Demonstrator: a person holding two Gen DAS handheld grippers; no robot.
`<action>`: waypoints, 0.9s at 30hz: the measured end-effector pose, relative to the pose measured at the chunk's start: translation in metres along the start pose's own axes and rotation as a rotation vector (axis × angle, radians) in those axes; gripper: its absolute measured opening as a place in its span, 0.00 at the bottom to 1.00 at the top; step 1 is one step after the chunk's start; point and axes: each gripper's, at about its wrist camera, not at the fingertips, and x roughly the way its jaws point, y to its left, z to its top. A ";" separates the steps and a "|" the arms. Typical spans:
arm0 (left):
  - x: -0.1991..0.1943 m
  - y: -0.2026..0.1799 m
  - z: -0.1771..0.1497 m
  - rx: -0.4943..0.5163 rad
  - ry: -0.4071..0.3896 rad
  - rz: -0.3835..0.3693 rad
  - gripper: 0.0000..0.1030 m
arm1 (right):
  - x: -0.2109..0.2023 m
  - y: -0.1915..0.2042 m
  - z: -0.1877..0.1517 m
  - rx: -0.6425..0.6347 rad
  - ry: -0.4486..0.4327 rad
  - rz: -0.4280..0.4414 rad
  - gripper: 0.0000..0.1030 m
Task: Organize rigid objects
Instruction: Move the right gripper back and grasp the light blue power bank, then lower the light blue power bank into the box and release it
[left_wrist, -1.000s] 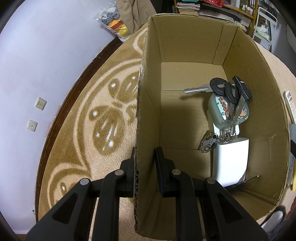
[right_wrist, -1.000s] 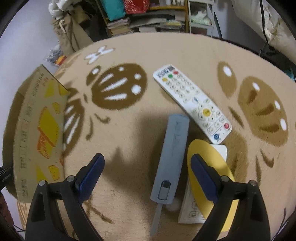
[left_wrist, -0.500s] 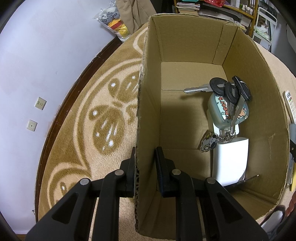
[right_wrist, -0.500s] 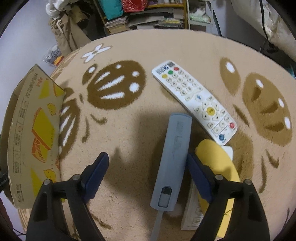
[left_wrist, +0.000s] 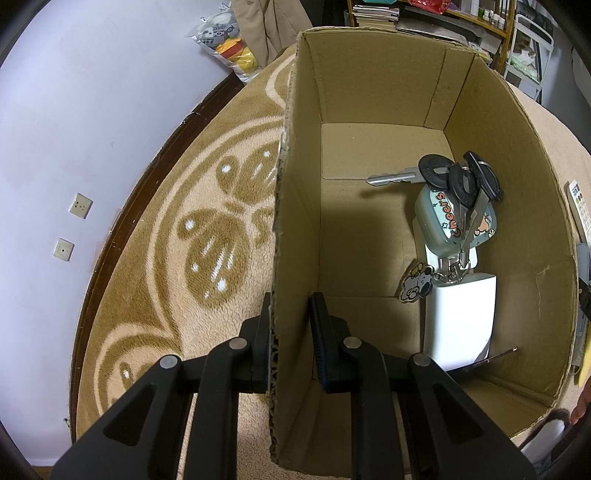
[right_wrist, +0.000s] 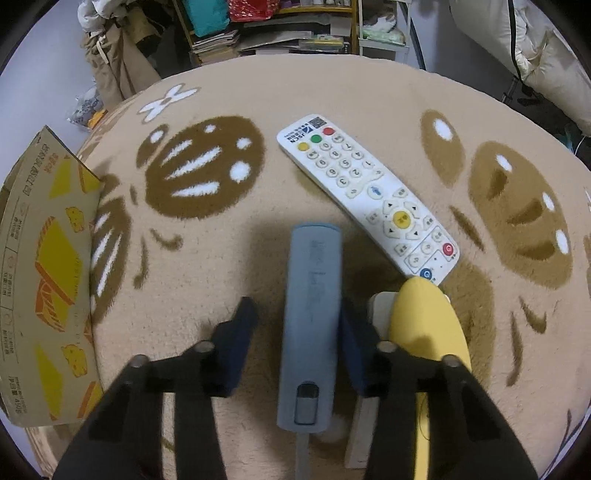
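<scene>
My left gripper (left_wrist: 291, 332) is shut on the left wall of an open cardboard box (left_wrist: 369, 85), one finger outside and one inside. In the box lie a bunch of black-headed keys (left_wrist: 458, 181), a teal case (left_wrist: 439, 229) marked "Cheers", a dog charm (left_wrist: 415, 288) and a white block (left_wrist: 458, 317). My right gripper (right_wrist: 295, 328) is open and straddles a long grey case (right_wrist: 314, 280) lying on the rug. Its right finger is against the case's side; the left finger stands apart from it.
A white remote (right_wrist: 365, 192) lies diagonally just beyond the grey case. A yellow oval object (right_wrist: 428, 321) rests on another white remote (right_wrist: 360, 435) right of my right finger. The box's printed outer side (right_wrist: 48, 258) is at the left. Shelves and clutter line the far edge.
My right gripper has come down over the grey case and its fingers have narrowed around it. The left gripper and the box have not moved.
</scene>
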 end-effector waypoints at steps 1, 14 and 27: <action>0.000 0.000 0.000 0.000 0.000 0.000 0.17 | -0.001 -0.001 0.000 0.002 -0.003 0.000 0.28; 0.000 0.000 0.000 0.000 0.000 0.000 0.17 | -0.005 0.008 0.002 -0.057 -0.029 0.008 0.28; -0.001 -0.002 -0.001 0.008 0.000 0.011 0.17 | -0.011 0.037 0.001 -0.117 -0.069 0.095 0.28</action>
